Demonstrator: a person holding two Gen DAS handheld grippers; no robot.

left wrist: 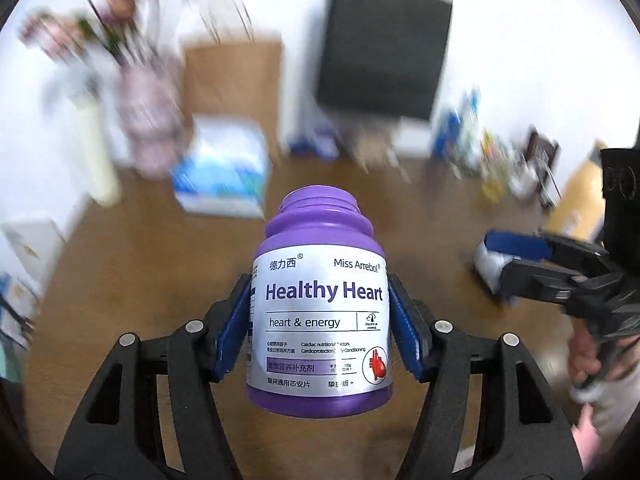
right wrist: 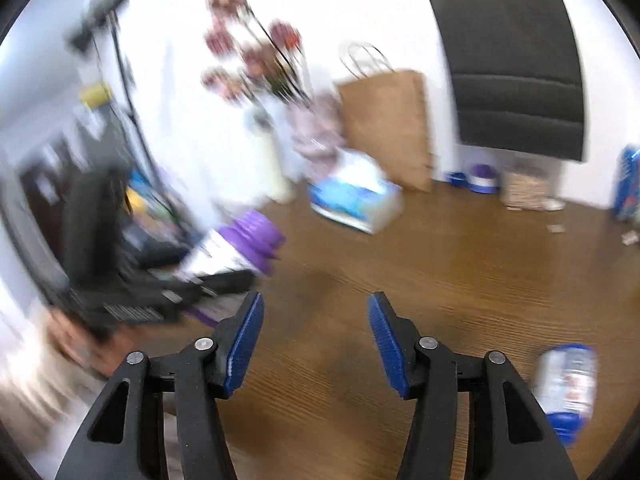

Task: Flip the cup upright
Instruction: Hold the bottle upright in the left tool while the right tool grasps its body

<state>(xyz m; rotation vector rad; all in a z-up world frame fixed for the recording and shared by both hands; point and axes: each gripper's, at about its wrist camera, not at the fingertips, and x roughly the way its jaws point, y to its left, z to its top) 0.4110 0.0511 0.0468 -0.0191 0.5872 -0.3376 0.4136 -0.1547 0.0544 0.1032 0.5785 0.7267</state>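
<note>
A purple lidless bottle (left wrist: 320, 304) with a white "Healthy Heart" label stands in for the cup. My left gripper (left wrist: 320, 320) is shut on its sides and holds it above the wooden table, mouth up and tilted away. The bottle also shows blurred in the right wrist view (right wrist: 244, 244), at the left, tilted. My right gripper (right wrist: 316, 340) is open and empty over the table; it shows in the left wrist view (left wrist: 516, 252) at the right. A white and blue bottle (right wrist: 568, 388) lies on its side to the right of my right gripper.
At the back of the brown wooden table (right wrist: 440, 264) stand a tissue pack (left wrist: 224, 176), a brown paper bag (right wrist: 388, 128), a black bag (left wrist: 384, 44), a vase of flowers (right wrist: 272, 120) and small clutter (left wrist: 500, 168).
</note>
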